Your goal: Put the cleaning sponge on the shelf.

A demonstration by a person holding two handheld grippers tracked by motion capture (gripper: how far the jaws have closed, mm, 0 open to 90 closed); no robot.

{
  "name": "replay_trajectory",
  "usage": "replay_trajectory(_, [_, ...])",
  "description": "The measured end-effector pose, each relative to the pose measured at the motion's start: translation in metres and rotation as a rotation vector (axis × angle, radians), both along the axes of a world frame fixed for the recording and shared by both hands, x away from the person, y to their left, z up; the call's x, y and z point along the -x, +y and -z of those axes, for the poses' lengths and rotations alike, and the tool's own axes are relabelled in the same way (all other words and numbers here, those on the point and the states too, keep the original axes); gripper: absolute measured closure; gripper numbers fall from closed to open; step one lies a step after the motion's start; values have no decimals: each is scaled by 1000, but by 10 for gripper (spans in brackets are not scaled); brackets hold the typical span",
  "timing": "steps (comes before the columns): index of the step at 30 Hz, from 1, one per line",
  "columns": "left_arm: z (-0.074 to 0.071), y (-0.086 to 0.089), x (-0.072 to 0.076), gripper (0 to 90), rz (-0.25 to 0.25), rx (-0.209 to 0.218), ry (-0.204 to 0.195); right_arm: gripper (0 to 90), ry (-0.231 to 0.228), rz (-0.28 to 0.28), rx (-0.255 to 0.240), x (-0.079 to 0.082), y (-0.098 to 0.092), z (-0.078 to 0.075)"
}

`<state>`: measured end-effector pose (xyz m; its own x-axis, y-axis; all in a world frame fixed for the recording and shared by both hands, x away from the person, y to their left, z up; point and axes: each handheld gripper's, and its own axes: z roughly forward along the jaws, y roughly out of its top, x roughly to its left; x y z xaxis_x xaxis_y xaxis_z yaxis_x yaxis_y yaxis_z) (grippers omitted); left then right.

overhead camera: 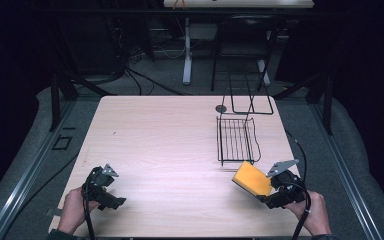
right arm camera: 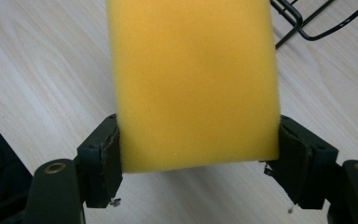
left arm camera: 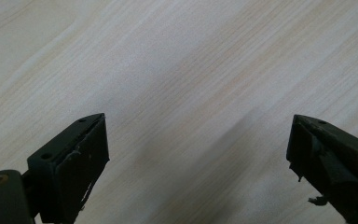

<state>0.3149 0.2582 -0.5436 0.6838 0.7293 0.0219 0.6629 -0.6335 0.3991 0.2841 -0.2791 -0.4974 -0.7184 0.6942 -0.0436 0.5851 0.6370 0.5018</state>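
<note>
At the near right edge of the table (overhead camera: 170,150), the right gripper (right arm camera: 198,154) has its jaws closed on the two sides of a yellow sponge (right arm camera: 191,84), which juts out from the jaws and is held off the wood. At the near left, the left gripper (left arm camera: 198,154) stands wide open and empty over bare wood. Farther off on the right lies a black wire rack (overhead camera: 236,140), just beyond the sponge. The soft foam may give and slip out, or its leading edge may snag on the rack's wires and nudge it.
</note>
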Motion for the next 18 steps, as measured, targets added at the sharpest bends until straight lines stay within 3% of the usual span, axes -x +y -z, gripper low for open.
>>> replay_trajectory(7, [0,0,0,57,0,0,-1,259,-18,-4,-10,-2,3,-7])
replay_trajectory(10, [0,0,0,57,3,-3,1,260,-50,-19,-16,-1,6,-12])
replay_trajectory(18, [1,-1,0,58,-1,-3,2,261,-81,-21,-12,-5,12,-18])
